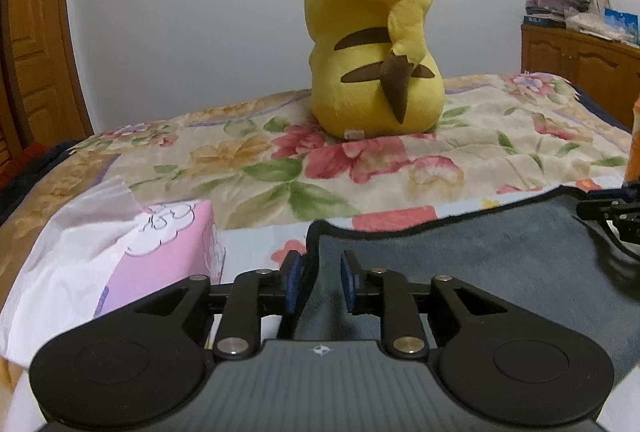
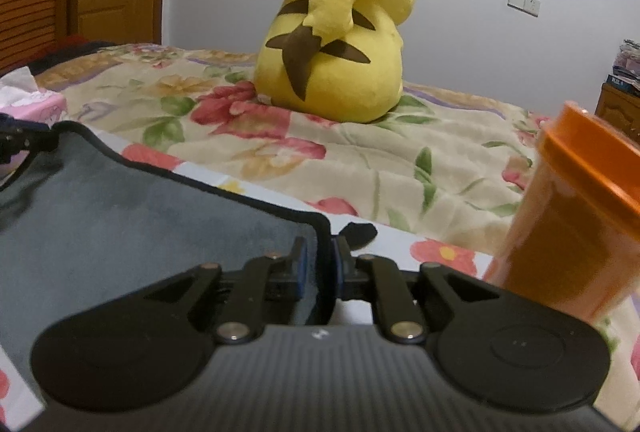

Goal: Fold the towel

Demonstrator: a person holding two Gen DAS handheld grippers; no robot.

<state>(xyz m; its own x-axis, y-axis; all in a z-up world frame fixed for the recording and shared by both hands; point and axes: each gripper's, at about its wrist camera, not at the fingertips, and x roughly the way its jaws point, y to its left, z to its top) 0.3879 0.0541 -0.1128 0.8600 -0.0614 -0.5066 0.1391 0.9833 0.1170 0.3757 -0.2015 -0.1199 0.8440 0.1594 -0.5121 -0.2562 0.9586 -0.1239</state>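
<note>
A dark grey towel point(image 1: 500, 256) lies on the bed point(image 1: 260, 167), over the floral bedcover. The left gripper point(image 1: 322, 284) has its blue pads around the left corner of the towel, and the cloth rises between them; the jaws are only partly closed, with a gap on the sides of the fold. The right gripper point(image 2: 320, 264) pinches the right corner of the towel tightly between its pads. A yellow Pikachu plush point(image 1: 372, 43) sits farther back on the bed. A pink tissue box point(image 1: 160, 252) stands just left of the towel, and an orange container point(image 2: 568, 232) stands on its right.
</note>
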